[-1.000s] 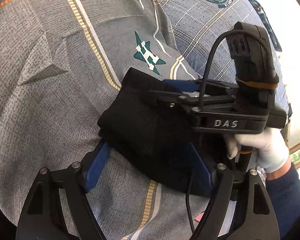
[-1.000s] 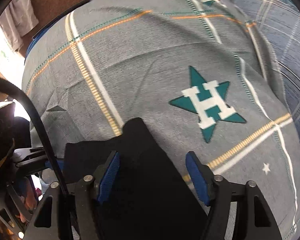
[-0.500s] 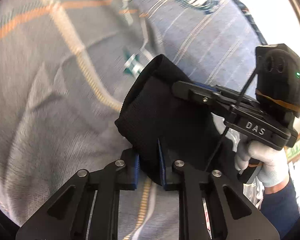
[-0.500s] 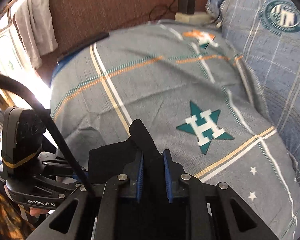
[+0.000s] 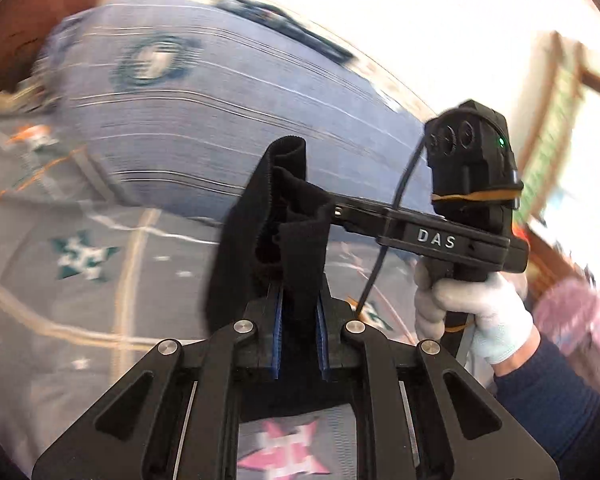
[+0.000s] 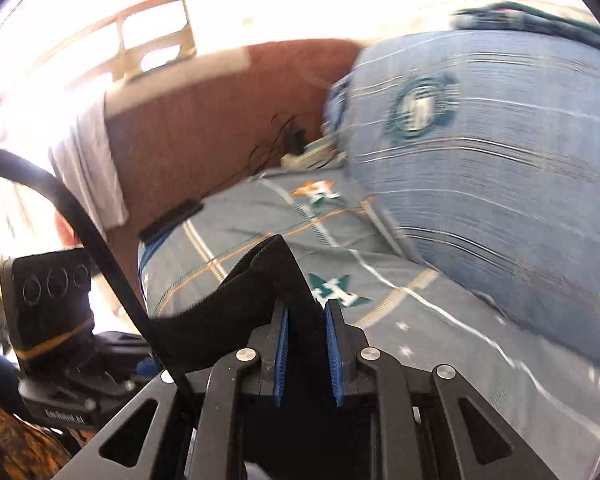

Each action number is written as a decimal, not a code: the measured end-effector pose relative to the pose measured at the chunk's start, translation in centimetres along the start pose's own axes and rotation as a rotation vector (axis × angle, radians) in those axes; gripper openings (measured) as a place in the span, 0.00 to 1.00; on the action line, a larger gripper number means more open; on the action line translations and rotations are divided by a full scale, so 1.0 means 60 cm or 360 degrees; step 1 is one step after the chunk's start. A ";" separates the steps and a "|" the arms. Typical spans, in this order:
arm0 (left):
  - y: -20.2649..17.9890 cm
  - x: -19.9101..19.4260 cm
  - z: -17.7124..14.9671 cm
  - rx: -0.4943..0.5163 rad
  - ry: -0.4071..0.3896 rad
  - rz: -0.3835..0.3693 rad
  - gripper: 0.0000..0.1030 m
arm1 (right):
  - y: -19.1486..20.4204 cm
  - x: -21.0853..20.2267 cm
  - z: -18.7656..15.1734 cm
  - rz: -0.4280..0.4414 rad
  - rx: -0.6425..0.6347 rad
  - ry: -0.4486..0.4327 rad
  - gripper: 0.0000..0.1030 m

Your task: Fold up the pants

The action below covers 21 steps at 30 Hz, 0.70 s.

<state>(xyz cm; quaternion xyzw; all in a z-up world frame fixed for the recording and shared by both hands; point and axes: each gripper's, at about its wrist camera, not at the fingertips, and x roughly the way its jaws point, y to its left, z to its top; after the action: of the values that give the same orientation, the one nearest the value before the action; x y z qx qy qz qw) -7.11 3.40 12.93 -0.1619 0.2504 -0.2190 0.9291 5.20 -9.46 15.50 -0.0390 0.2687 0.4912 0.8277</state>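
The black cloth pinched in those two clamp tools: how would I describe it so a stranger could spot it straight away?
Start at the bed with its grey star-print bedspread and big blue pillow. Above the bedspread, the left gripper and right gripper each clamp the black pants. They are the only plain black, unpatterned fabric there, held up rather than lying flat.

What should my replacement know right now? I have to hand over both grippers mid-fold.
Left gripper: shut on the black pants.
Right gripper: shut on the same pants.
Pants: bunched, held in the air between both grippers over the star-print bedspread, near the blue pillow.
Done: both grips taken.
Left: lay them down, fold flat, release.
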 end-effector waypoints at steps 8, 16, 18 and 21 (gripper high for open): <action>-0.084 0.189 -0.081 0.0150 0.0401 -0.0056 0.12 | -0.126 -0.122 -0.175 -0.0170 0.0512 -0.0138 0.10; -0.089 0.218 -0.122 0.0149 0.0543 -0.0111 0.24 | -0.177 -0.125 -0.279 -0.0423 0.0824 -0.0053 0.14; -0.093 0.204 -0.117 0.0138 0.0559 -0.0203 0.34 | -0.177 -0.152 -0.275 -0.0492 0.0884 -0.0151 0.27; -0.109 0.163 -0.102 0.0199 0.0568 -0.0298 0.34 | -0.160 -0.191 -0.281 -0.0462 0.0971 -0.0314 0.47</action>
<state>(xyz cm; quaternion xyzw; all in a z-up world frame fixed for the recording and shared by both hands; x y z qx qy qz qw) -4.91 -8.10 6.72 -0.0851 0.3808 -0.3447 0.8538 2.05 -29.01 4.75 0.2198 0.3135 0.2670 0.8844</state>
